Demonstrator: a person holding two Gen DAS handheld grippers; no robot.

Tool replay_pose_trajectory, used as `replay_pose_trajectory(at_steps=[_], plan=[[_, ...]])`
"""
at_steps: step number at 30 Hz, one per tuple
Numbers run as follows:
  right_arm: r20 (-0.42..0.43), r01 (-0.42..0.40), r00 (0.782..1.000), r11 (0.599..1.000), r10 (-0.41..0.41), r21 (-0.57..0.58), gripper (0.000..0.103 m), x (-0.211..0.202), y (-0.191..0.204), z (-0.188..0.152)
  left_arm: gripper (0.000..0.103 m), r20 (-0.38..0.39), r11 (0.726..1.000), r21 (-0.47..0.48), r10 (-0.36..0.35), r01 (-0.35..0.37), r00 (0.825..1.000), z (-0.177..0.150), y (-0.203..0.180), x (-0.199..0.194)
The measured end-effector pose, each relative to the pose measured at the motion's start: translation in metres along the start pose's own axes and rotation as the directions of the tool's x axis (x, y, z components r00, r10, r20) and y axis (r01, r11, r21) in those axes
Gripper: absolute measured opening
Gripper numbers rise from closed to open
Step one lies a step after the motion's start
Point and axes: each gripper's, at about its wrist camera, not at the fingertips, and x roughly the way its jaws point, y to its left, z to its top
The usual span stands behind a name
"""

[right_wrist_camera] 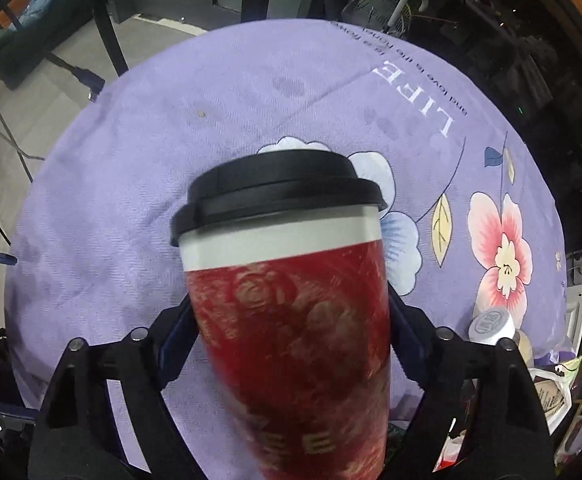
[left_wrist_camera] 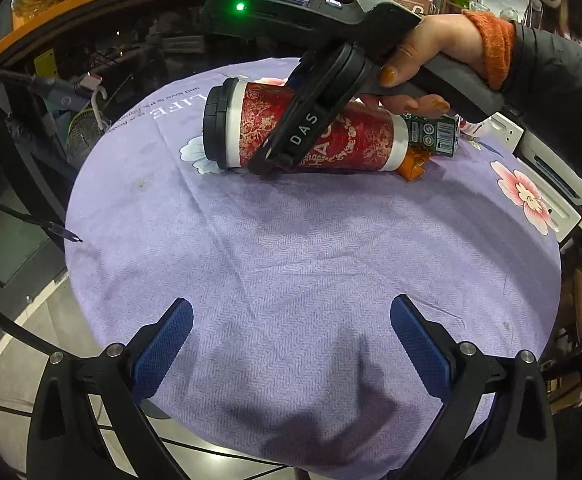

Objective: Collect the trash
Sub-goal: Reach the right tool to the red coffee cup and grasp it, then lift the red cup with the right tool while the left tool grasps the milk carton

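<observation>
1. My left gripper [left_wrist_camera: 291, 344], black frame with blue textured pads, stands wide open with nothing between the pads; it hangs over the near bare part of the round table under its lilac flower-printed cloth [left_wrist_camera: 291, 248].
2. Loose black cable tip [left_wrist_camera: 69, 236], lying at the cloth's left edge.
3. Red patterned paper coffee cup with white bands and a black plastic lid [left_wrist_camera: 331, 136], lying on its side at the far part of the cloth, lid pointing left.
4. My right gripper [left_wrist_camera: 275, 164], black with grey handle, comes down across the cup's middle from the upper right. In its own wrist view the cup [right_wrist_camera: 291, 320] fills the gap between the blue pads [right_wrist_camera: 175, 344]; the jaws stand wide, and I cannot tell whether the pads press on the cup wall.
5. Person's right hand [left_wrist_camera: 423, 60] with orange knit cuff and dark sleeve, wrapped on the handle.
6. Crumpled orange wrapper [left_wrist_camera: 411, 166], touching the cup's base.
7. Dark green printed carton [left_wrist_camera: 435, 136], just behind the wrapper, beside the base.
8. White-capped bottle [right_wrist_camera: 491, 326], at the cloth's right edge in the right wrist view.
</observation>
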Motion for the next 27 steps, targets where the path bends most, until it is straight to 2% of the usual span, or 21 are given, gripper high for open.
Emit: replay_pose_trajectory(at_steps=[6, 9, 12, 16, 20, 24, 27], plan=[[0.026, -0.008, 1.0, 1.0, 0.008, 0.021, 0.081, -0.003, 0.0, 0.001, 0.098, -0.001, 1.0, -0.008, -0.008, 0.008, 1.0, 0.002, 0.004, 0.006], [0.108, -0.045, 0.993, 0.996, 0.037, 0.076, 0.081, -0.019, -0.002, 0.0, 0.098, 0.001, 1.0, -0.01, -0.011, 0.011, 1.0, 0.002, 0.003, 0.007], [0.208, -0.068, 0.977, 0.985, 0.034, 0.157, 0.08, -0.045, -0.005, -0.007, 0.098, 0.004, 0.999, -0.023, -0.024, 0.024, 1.0, 0.005, 0.003, 0.008], [0.345, -0.1, 0.939, 0.965, 0.01, 0.244, 0.079, -0.09, -0.015, -0.028, 0.097, -0.004, 0.999, -0.039, -0.024, 0.024, 1.0, 0.015, 0.003, 0.012], [0.446, -0.117, 0.894, 0.937, -0.045, 0.33, 0.079, -0.138, -0.024, -0.063, 0.094, -0.008, 0.998, -0.051, -0.047, 0.046, 0.999, 0.031, 0.0, 0.018], [0.518, -0.101, 0.846, 0.914, -0.128, 0.392, 0.079, -0.184, -0.029, -0.105, 0.092, -0.014, 0.997, -0.058, -0.052, 0.051, 0.999, 0.049, -0.005, 0.024], [0.528, -0.086, 0.831, 0.898, -0.174, 0.432, 0.079, -0.205, -0.034, -0.134, 0.091, -0.045, 0.992, -0.105, -0.08, 0.075, 0.996, 0.067, -0.006, 0.035]])
